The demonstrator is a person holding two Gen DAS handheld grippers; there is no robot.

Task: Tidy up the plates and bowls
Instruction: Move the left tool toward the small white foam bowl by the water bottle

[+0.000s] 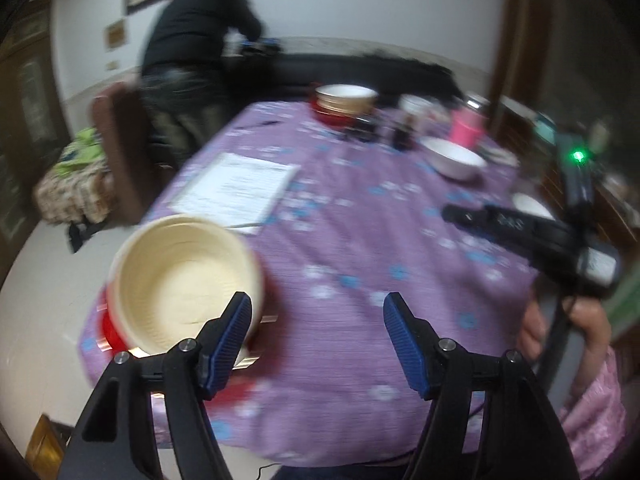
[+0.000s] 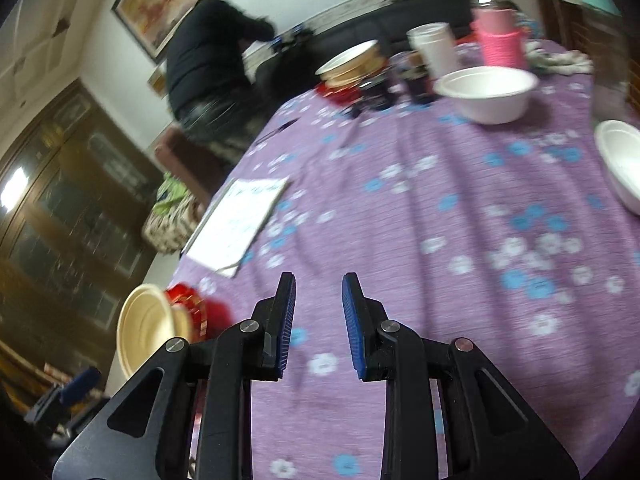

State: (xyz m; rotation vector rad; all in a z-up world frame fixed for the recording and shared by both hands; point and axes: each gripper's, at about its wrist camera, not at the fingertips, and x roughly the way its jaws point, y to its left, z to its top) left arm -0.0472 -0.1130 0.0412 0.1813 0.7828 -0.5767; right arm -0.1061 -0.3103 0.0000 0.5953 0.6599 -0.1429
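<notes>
- left tongs [image 1: 318,312] spread wide above the purple flowered worktop [image 1: 360,248], nothing between the blue pads [image 1: 402,336].
- cream bowl [image 1: 184,280] just left of the left tongs, at the worktop's near-left edge, sitting on red dishes [image 1: 114,330]; left pad overlapping its rim in the view, contact impossible to tell.
- right tongs [image 2: 319,322] parted only narrowly, a slim gap between the pads, pinching nothing, poised over bare cloth.
- same cream bowl [image 2: 144,328] seen from the right wrist view, far left of the right tongs, tilted against the red dishes [image 2: 192,304].
- white sheet of paper [image 1: 236,190] beyond the cream bowl, flat on the cloth.
- second cream bowl on a red one [image 1: 344,104] at the far edge, well apart from the first cream bowl.
- white bowl [image 2: 486,92] far right of the cream bowl, upright, near a pink cup [image 2: 500,38] and a white cup [image 2: 434,50].
- another white bowl [image 2: 620,164] at the right edge, nearer than the first white bowl.
- person in dark clothes [image 1: 196,44] bent over beyond the far-left side of the worktop.
- all blurred.
</notes>
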